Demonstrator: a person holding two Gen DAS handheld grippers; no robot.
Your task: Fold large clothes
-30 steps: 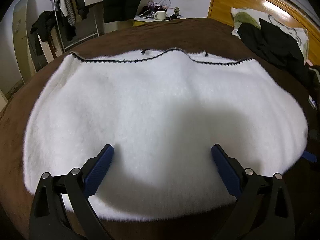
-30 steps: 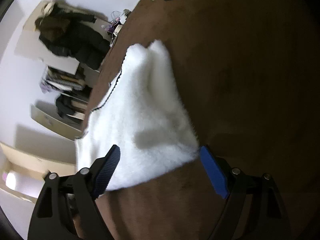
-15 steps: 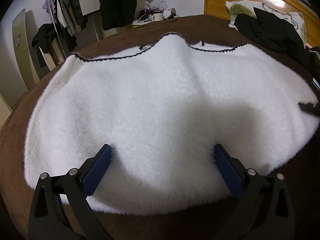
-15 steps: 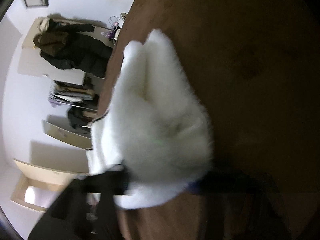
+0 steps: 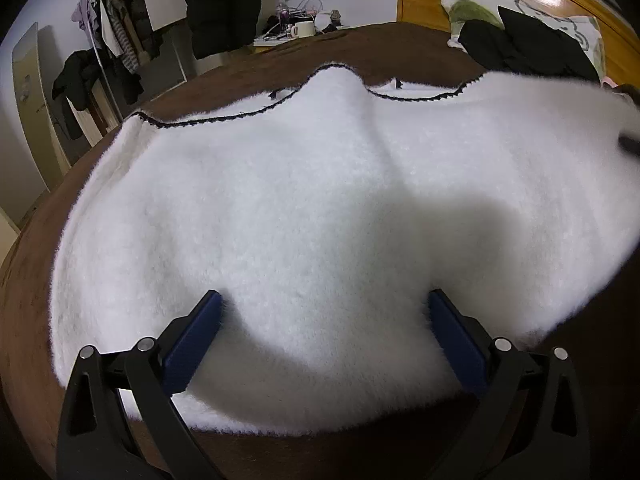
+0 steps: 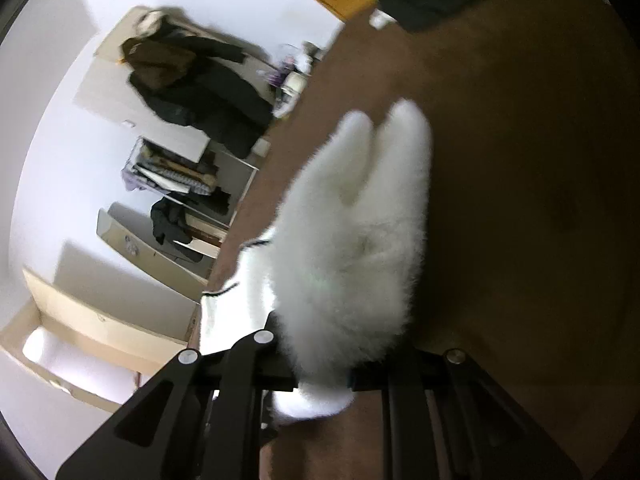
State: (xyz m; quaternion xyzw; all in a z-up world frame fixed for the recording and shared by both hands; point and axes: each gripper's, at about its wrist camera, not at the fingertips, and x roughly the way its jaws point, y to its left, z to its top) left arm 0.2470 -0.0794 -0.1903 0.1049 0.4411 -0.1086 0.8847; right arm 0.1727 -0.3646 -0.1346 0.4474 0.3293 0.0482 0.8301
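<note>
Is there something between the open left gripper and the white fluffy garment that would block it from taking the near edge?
Nothing visible does. The left gripper hangs open right over the white garment, whose near edge lies bare on the brown bedspread.

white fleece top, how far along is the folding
Done: the white fleece top is spread flat on the brown bedspread. In hand: the right hand-held gripper, jaws just closed, pinches one edge. Left: every fold; the left hand-held gripper is open.
</note>
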